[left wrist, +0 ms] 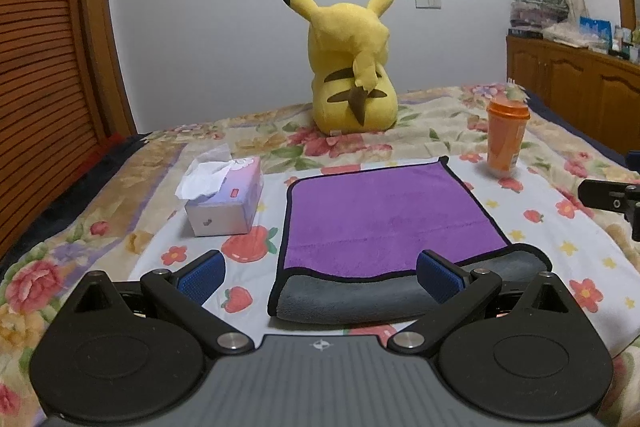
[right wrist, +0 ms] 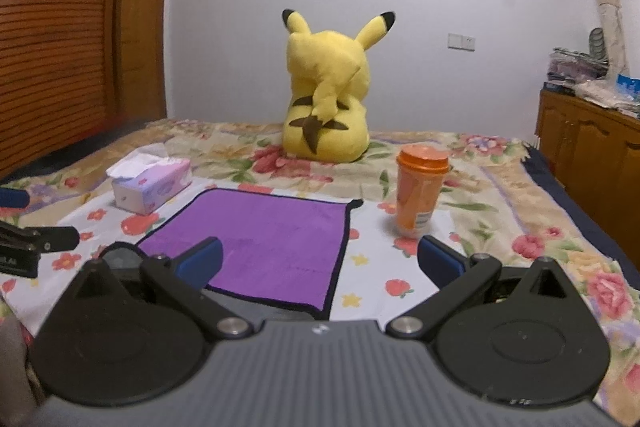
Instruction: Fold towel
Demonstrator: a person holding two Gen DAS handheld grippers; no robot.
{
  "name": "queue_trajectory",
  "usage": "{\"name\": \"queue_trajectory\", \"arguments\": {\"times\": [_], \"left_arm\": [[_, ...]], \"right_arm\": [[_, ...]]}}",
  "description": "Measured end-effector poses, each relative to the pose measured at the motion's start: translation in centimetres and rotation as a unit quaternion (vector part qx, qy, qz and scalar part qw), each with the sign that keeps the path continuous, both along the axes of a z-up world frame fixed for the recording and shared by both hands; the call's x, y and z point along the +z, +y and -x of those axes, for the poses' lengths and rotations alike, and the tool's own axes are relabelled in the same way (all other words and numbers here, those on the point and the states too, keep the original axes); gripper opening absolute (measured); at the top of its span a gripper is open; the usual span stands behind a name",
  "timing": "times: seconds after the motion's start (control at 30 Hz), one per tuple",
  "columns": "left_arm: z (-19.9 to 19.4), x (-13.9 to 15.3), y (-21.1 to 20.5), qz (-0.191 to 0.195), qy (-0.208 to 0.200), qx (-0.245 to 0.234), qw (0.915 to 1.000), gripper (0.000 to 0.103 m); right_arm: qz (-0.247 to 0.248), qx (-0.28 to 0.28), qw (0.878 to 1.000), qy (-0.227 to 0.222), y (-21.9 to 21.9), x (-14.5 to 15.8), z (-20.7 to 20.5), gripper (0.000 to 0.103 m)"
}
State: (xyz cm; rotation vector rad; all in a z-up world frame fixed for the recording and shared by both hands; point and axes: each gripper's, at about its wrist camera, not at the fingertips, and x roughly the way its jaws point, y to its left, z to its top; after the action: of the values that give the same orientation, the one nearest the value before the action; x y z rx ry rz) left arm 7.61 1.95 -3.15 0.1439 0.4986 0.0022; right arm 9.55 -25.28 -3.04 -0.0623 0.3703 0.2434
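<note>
Black linkages, silver screws, blue-padded fingers [left wrist: 202, 277], ribbed grey body

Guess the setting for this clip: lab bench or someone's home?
Most likely a home bedroom. The purple towel lies on a bed with a floral bedspread, a yellow plush toy sits at the far side, and a louvred wooden wardrobe door plus wooden cabinets line the walls.

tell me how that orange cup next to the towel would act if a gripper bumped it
The orange cup is tall and narrow and stands upright on the soft, uneven bedspread, so a bump near its lid would probably tip it. Being round, it would likely roll once down. It looks like light plastic, though whether it holds anything cannot be told.
</note>
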Motion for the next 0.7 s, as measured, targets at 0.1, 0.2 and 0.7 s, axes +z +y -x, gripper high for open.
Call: {"name": "queue_trajectory", "arguments": {"times": [0.1,0.2,0.7], "left_arm": [[-0.6,-0.2,0.0,-0.001,0.005,-0.002,1.0,0.103],[-1.3,-0.4,0.1,-0.001,0.011,-0.005,0.9999,0.103],[-5.9,-2.0,2.1,0.003,0.04,-0.003,0.9992,0.103]], "right_arm": [[0.004,0.012,1.0,0.009,0.5,-0.3,-0.6,0.103],[0.007,0.022,1.0,0.017,0.8,-0.6,-1.2,0.103],[0.011,0.035,0.997,0.068,1.4,-2.2,-4.9,0.103]]}}
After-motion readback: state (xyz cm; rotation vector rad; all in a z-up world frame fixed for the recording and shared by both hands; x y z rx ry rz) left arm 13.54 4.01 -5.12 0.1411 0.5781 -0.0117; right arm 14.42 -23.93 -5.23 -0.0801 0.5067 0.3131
